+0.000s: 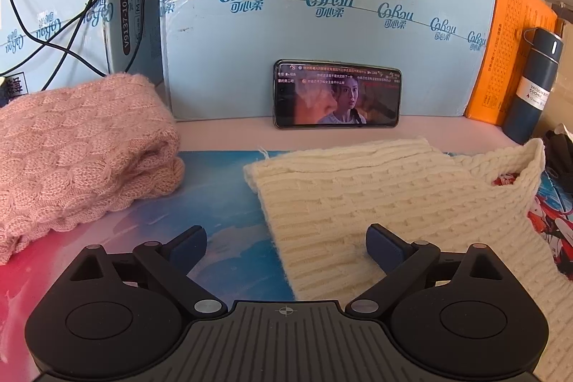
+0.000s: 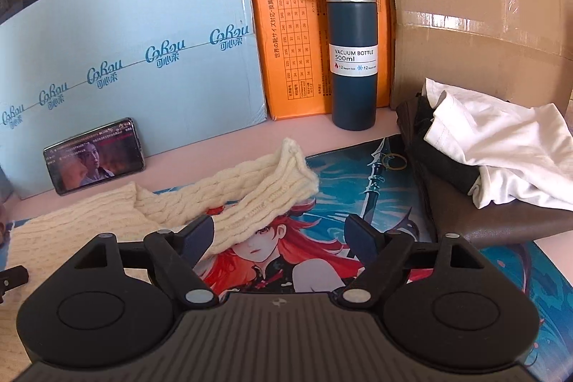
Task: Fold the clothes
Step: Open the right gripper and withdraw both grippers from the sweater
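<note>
Lying under both wide-open hand-held grippers, left (image 1: 286,247) and right (image 2: 281,237), cream sweater (image 1: 358,199) unheld.

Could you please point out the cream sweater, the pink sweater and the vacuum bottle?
cream sweater (image 1: 343,199): left wrist view, ribbed body.
pink sweater (image 1: 78,145): left wrist view, top of folded stack.
vacuum bottle (image 2: 352,24): right wrist view, body above label.

Pale blue carton (image 1: 322,34), orange box (image 2: 297,24) and brown carton (image 2: 476,34) wall the pink tabletop (image 2: 358,138)
</note>
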`<act>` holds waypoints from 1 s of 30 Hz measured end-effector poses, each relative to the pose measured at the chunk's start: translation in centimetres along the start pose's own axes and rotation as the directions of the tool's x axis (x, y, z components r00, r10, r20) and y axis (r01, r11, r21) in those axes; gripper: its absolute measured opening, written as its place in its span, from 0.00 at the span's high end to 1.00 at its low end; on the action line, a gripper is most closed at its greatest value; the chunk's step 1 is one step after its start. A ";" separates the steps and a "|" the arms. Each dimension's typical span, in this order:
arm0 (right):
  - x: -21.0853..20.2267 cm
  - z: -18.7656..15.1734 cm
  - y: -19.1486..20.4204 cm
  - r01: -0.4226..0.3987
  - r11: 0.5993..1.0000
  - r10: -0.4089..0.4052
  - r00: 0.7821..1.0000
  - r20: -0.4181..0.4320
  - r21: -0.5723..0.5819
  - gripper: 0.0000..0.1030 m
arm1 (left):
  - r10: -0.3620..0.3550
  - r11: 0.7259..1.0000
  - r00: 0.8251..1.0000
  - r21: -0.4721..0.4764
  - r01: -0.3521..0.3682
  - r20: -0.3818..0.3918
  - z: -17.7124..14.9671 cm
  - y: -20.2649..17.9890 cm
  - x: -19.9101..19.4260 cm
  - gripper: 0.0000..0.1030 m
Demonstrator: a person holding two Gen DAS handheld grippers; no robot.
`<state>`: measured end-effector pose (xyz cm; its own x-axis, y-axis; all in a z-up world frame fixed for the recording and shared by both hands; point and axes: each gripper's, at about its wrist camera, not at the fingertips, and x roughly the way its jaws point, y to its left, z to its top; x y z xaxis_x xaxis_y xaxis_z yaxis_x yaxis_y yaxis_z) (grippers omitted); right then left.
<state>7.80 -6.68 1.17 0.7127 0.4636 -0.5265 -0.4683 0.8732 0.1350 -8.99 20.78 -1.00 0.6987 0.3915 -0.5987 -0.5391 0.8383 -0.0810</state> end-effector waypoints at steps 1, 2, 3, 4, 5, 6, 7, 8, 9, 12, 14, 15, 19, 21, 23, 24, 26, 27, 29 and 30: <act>-0.9 -0.4 -0.1 -0.018 1.000 0.018 1.000 0.013 0.001 0.23 | -0.006 1.000 1.000 0.004 0.006 0.005 0.0 -0.1 -0.1 0.05; -1.6 -0.8 -0.1 -0.032 0.999 0.032 0.999 0.026 0.003 0.23 | -0.013 1.000 1.000 0.009 0.013 0.010 0.0 -0.2 -0.3 0.05; -2.4 -1.2 -0.3 -0.050 0.999 0.050 0.998 0.039 0.010 0.22 | -0.021 1.000 1.000 0.016 0.021 0.015 -0.1 -0.3 -0.6 0.05; -3.2 -1.6 -0.6 -0.075 0.997 0.074 0.996 0.053 0.022 0.21 | -0.033 0.999 0.999 0.024 0.033 0.025 -0.1 -0.5 -1.0 0.05; -4.0 -2.0 -0.9 -0.101 0.994 0.098 0.993 0.067 0.034 0.21 | -0.052 0.998 0.998 0.033 0.051 0.044 -0.1 -0.7 -1.5 0.05; -4.8 -2.4 -1.3 -0.126 0.991 0.122 0.989 0.082 0.046 0.20 | -0.072 0.997 0.995 0.042 0.069 0.068 -0.2 -1.0 -2.3 0.05; -5.6 -2.8 -1.6 -0.152 0.987 0.146 0.985 0.096 0.058 0.19 | -0.093 0.995 0.991 0.054 0.088 0.097 -0.3 -1.3 -3.1 0.05; -6.4 -3.2 -2.1 -0.171 0.983 0.163 0.980 0.110 0.067 0.17 | -0.116 0.992 0.985 0.071 0.107 0.129 -0.6 -1.6 -4.1 0.05; -7.1 -3.5 -2.6 -0.191 0.979 0.181 0.976 0.124 0.076 0.16 | -0.140 0.988 0.977 0.090 0.126 0.162 -1.1 -1.8 -5.1 0.05; -8.8 -4.6 -3.9 -0.220 0.973 0.208 0.966 0.152 0.073 0.12 | -0.211 0.973 0.944 0.150 0.177 0.254 -2.7 -2.3 -8.1 0.05; -9.3 -5.3 -4.3 -0.228 0.972 0.218 0.965 0.142 0.056 0.12 | -0.234 0.964 0.934 0.189 0.187 0.270 -3.8 -2.4 -9.8 0.05; -9.5 -5.7 -4.5 -0.234 0.971 0.226 0.965 0.135 0.047 0.12 | -0.242 0.960 0.931 0.208 0.188 0.275 -4.4 -2.5 -10.6 0.05; -10.3 -7.1 -4.7 -0.276 0.961 0.274 0.955 0.111 0.000 0.12 | -0.288 0.924 0.923 0.325 0.199 0.254 -7.1 -2.8 -13.3 0.05; -10.6 -7.8 -4.5 -0.304 0.952 0.305 0.947 0.100 -0.027 0.11 | -0.318 0.895 0.920 0.393 0.212 0.229 -8.5 -3.1 -14.4 0.05; -10.8 -8.4 -4.2 -0.328 0.943 0.331 0.939 0.089 -0.055 0.10 | -0.347 0.867 0.915 0.444 0.229 0.205 -9.6 -3.5 -15.5 0.05; -10.9 -8.7 -4.0 -0.339 0.938 0.344 0.935 0.085 -0.067 0.10 | -0.365 0.852 0.911 0.465 0.242 0.195 -10.0 -3.7 -16.0 0.05; -11.1 -9.1 -3.5 -0.354 0.931 0.361 0.930 0.074 -0.092 0.10 | -0.411 0.822 0.894 0.496 0.280 0.178 -10.8 -3.9 -17.0 0.04; -11.2 -9.3 -3.3 -0.361 0.927 0.369 0.927 0.069 -0.105 0.10 | -0.421 0.809 0.891 0.514 0.285 0.170 -11.2 -4.1 -17.3 0.04; -11.5 -9.5 -2.9 -0.374 0.919 0.383 0.922 0.060 -0.128 0.10 | -0.404 0.788 0.902 0.559 0.258 0.153 -11.8 -4.6 -17.4 0.04; -11.6 -9.7 -2.8 -0.383 0.913 0.394 0.918 0.054 -0.142 0.10 | -0.395 0.776 0.907 0.581 0.245 0.146 -12.2 -4.8 -17.5 0.04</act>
<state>-4.25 -15.93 -1.17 0.4979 0.7773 -0.3846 -0.7746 0.5980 0.2060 -24.30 5.29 0.16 0.9153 0.0790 -0.3950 0.0260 0.9670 0.2535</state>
